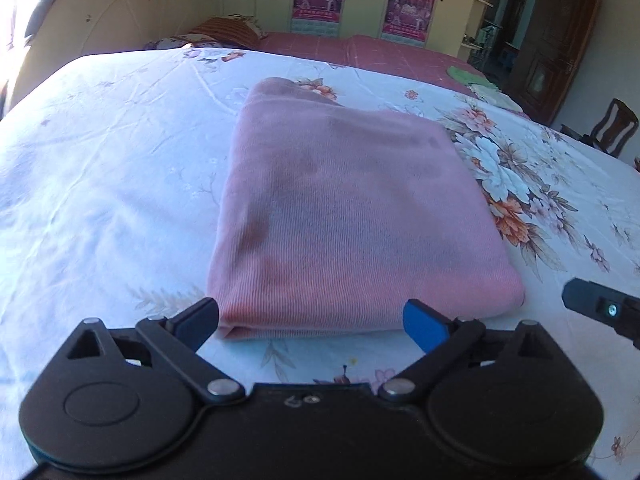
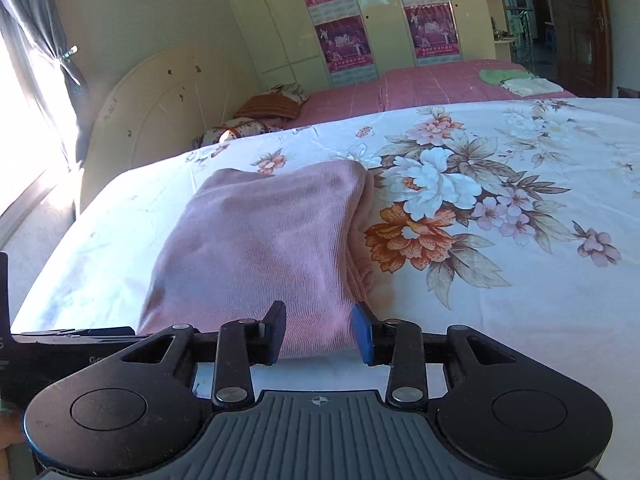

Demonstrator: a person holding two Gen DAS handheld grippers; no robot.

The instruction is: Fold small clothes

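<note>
A pink ribbed garment (image 1: 352, 216) lies folded into a flat rectangle on the white floral bedsheet (image 1: 100, 168). My left gripper (image 1: 312, 322) stands wide open at the fold's near edge, its fingers either side of the cloth without pressing it. In the right wrist view the same garment (image 2: 260, 240) lies straight ahead. My right gripper (image 2: 319, 332) is partly open at the garment's near right corner, with the cloth edge seen between the pads but not pinched. One black finger (image 1: 600, 310) of the right gripper shows low at the right of the left wrist view.
Beyond this bed is a second bed with a pink cover (image 2: 420, 80), carrying folded green and white clothes (image 2: 516, 80) and pillows (image 2: 272, 108). A cream headboard (image 2: 152, 112), a postered wardrobe (image 2: 360, 20), a dark door (image 2: 584, 28) and a wooden chair (image 1: 612, 124) surround it.
</note>
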